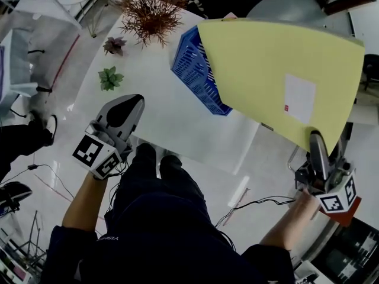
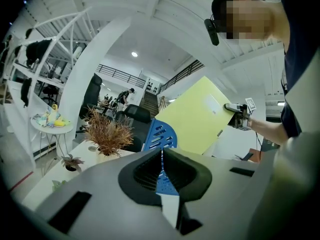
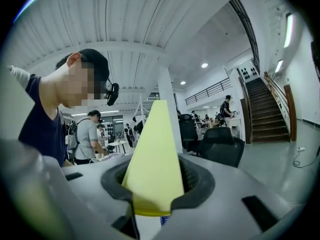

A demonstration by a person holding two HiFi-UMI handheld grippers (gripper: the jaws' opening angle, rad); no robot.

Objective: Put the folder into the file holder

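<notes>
Right tongs are clamped on the near edge of the yellow folder, so it's up in the air over the right side of the white surface, partly covering the blue file holder. Left tongs are closed and empty, by the surface's near-left edge.

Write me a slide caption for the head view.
Right gripper holds a yellow folder up by the blue file holder on the white table; left gripper empty.
</notes>
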